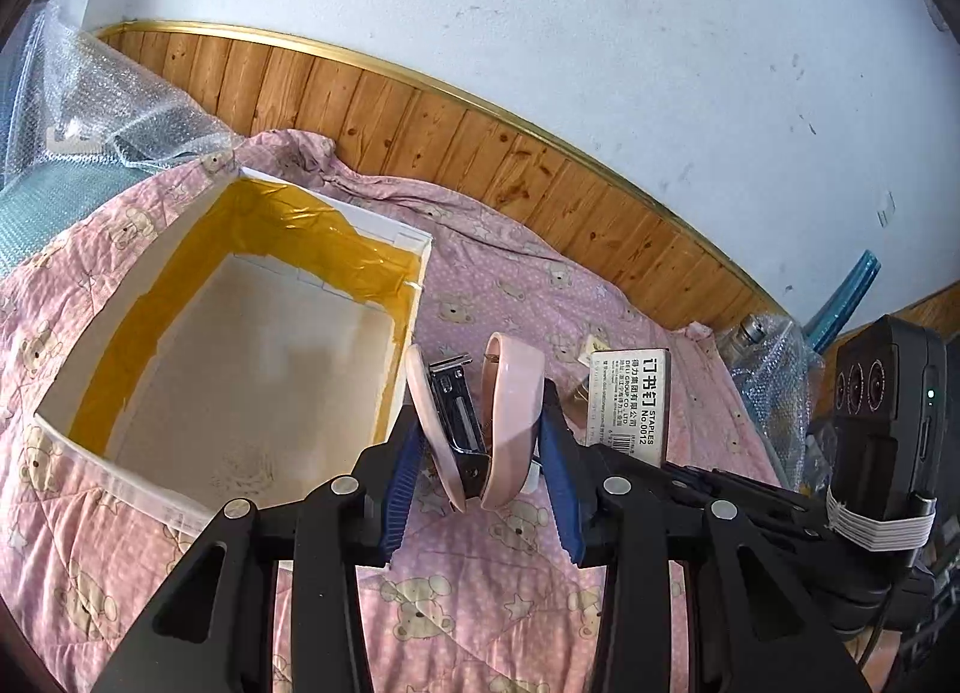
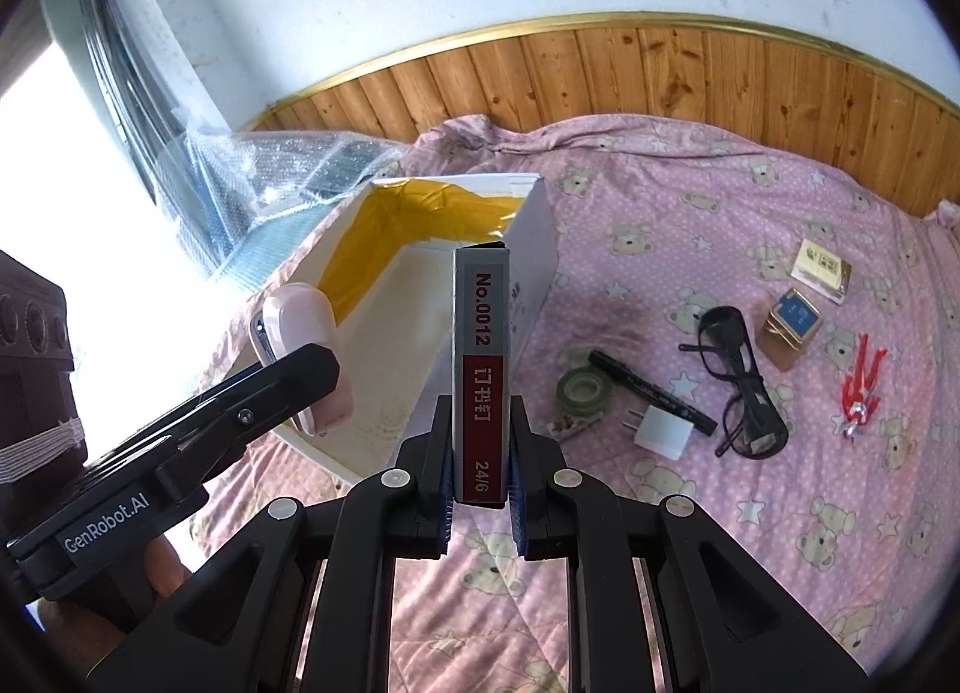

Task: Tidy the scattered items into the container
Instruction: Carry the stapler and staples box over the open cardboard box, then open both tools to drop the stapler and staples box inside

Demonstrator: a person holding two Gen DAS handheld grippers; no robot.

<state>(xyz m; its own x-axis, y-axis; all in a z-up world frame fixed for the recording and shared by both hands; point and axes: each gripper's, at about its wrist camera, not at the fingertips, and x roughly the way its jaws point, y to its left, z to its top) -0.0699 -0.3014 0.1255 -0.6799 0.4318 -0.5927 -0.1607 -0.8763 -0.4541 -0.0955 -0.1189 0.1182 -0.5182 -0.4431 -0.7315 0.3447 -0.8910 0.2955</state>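
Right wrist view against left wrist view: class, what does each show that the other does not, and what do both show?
Only the right wrist view shows the glasses, marker, tape roll, plug and red toy lying on the quilt.

Only the left wrist view shows the stapler's metal inside and the staple box's printed face.

Both show the box, empty as far as visible, the pink stapler in the left gripper, and the staple box in the right gripper.

Black angular left gripper and right gripper: blue ribbed pads, silver pivot screws, white "GenRobot.AI" lettering, white cord wrapping.
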